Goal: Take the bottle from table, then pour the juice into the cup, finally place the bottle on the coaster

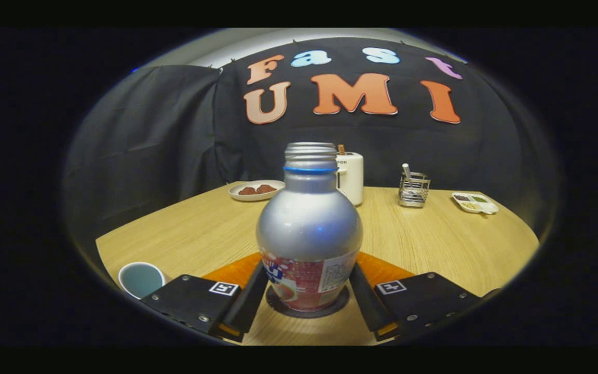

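Tongs (307, 306) are clamped on the upright bottle (309, 228), which is sat squarely on the coaster (307, 310) already.

We are looking at a staged dining corner inside a booth: black cloth wall (164, 130) hangs behind a round wooden tabletop (434, 244). At eleven o'clock sits a plate of snacks (256, 190), at twelve a white toaster (351, 176), at one a wire utensil caddy (413, 189) and a divided condiment dish (475, 203).
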`<state>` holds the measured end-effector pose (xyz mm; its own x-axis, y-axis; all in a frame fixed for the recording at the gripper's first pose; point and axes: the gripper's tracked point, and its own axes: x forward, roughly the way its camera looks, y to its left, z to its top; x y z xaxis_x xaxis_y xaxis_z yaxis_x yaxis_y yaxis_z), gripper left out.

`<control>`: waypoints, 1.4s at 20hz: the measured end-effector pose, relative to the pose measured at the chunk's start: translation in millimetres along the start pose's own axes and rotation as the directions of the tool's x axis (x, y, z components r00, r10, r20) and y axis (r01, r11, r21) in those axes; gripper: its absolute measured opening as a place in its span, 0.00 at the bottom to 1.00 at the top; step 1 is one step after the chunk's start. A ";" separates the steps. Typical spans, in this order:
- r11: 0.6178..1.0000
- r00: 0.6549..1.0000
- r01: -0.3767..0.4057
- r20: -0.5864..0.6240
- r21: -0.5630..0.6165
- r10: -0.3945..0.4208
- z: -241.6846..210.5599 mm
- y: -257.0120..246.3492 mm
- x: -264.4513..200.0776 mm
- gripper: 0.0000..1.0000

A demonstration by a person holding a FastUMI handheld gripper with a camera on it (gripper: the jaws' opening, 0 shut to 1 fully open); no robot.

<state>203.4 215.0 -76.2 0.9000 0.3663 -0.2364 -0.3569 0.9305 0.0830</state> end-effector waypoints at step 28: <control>0.955 0.947 0.293 0.123 0.038 -0.296 38.4 -102.0 -219.0 0.97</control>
<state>52.3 40.2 4.3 0.9889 0.0728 -0.1298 -0.0672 0.9966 0.0468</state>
